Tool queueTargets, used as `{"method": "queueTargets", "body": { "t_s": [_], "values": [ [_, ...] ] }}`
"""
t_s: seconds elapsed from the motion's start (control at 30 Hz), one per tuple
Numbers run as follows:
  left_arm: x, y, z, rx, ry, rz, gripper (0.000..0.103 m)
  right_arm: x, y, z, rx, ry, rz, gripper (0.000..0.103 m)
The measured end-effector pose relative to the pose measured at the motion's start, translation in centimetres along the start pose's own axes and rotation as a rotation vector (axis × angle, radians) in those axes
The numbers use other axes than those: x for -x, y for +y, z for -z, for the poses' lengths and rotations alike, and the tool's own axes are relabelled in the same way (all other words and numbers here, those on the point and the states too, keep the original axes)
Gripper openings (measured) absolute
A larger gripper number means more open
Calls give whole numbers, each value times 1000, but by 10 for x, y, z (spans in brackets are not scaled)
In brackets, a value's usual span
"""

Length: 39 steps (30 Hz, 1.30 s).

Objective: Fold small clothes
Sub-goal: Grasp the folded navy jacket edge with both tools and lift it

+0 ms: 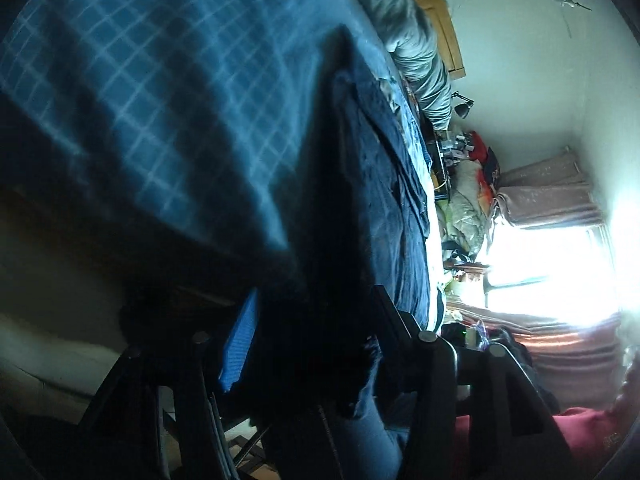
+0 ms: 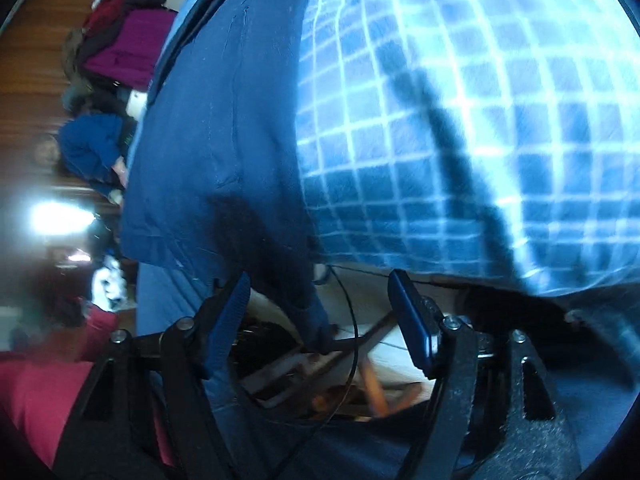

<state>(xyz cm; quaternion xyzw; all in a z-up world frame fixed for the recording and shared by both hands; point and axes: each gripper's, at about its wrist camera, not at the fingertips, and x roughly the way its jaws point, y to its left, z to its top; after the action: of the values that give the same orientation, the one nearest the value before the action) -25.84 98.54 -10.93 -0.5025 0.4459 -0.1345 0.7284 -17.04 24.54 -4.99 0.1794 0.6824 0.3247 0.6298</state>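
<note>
1. Landmark: blue bedsheet [image 1: 132, 92] with pale grid lines, spread over a bed; seen rotated sideways in both wrist views.
2. Task item: dark navy garment [image 1: 384, 184], lying on the bedsheet along its edge, draped past that edge toward the left gripper [image 1: 316, 344].
3. Left tongs: blue pad [image 1: 240, 344] visible on one finger; the other finger mostly hidden by dark cloth. Navy fabric runs down between the two fingers. Clamped on it or merely around it: cannot tell, too dark.
4. Right view: same navy garment [image 2: 216, 128] flat on the bedsheet [image 2: 460, 120], its lower corner hanging off the sheet's edge down toward the right gripper [image 2: 324, 320].
5. Right tongs: jaws spread wide, blue pads [image 2: 412, 320] well apart. Hanging corner of the garment sits in the gap, nearer the left-hand pad; not pinched.
6. Thin black cable [image 2: 352, 320] looping through the same gap, below the sheet's edge.
7. Beyond the bedsheet, left view: grey bundled bedding [image 1: 416, 44] at its far end, pink curtains [image 1: 548, 192] beside a bright window [image 1: 552, 268].
8. Beyond the bedsheet, right view: pile of clothes [image 2: 124, 48] in magenta and dark tones; wooden floor [image 2: 36, 32] past that.
9. Red sleeve [image 2: 36, 392] at the lower frame edge, on the near side of the sheet.
</note>
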Motion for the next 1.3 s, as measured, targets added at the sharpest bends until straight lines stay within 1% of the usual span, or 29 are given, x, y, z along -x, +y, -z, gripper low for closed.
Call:
{"method": "queueTargets", "body": {
  "t_s": [0.03,0.07,0.17,0.27,0.37,0.47,0.57,0.7,0.73,0.77,0.83,0.87,0.93,0.97,1.03,1.07,1.1,1.13,1.17,1.23,1.3],
  "values": [
    [1,4,2,3,-1,-8,64,-4,0,2,-3,2,-10,72],
    [2,10,4,7,-1,-18,65,-6,0,1,-3,8,-14,72],
    [1,18,7,15,1,-38,65,-14,6,0,16,21,-16,71],
    [-8,17,9,-22,26,-76,66,-13,16,-4,32,20,-34,70],
    [-19,9,10,-41,56,-72,66,-9,21,-5,40,10,-38,68],
    [-24,-1,11,-69,83,-38,66,-5,23,-4,44,2,-37,68],
    [-15,1,8,-52,38,3,68,0,23,-1,45,-7,-35,68],
    [8,11,3,6,-73,13,68,-5,27,1,33,-21,-34,68],
    [11,8,5,1,-79,19,68,-4,26,0,33,-25,-38,68],
    [9,1,5,-18,-63,27,68,-4,28,-1,34,-29,-40,68],
    [-2,-17,9,-89,14,21,72,0,25,-4,41,-32,-45,68],
    [-11,-26,12,-125,62,11,72,1,25,-5,44,-33,-44,68],
    [-22,-36,13,-155,109,4,72,0,26,-6,46,-32,-41,68],
    [-28,-39,13,-163,124,-13,72,-1,26,-7,48,-30,-40,68],
    [-37,-38,17,-180,163,-70,71,-3,28,-6,53,-27,-36,68],
    [-44,-37,19,-189,188,-95,67,-5,31,-5,59,-25,-31,68],
    [-49,-38,20,-196,208,-103,65,-5,34,-3,68,-25,-23,67],
    [-52,-39,22,-207,220,-102,57,-5,36,-2,78,-28,-14,65],
    [-52,-41,25,-219,226,-96,46,-3,37,-1,84,-34,-7,61],
    [-52,-44,26,-235,218,-90,40,-1,35,0,82,-47,3,56],
    [-49,-46,26,-251,210,-88,32,2,35,1,88,-57,14,54]
  ]
}}
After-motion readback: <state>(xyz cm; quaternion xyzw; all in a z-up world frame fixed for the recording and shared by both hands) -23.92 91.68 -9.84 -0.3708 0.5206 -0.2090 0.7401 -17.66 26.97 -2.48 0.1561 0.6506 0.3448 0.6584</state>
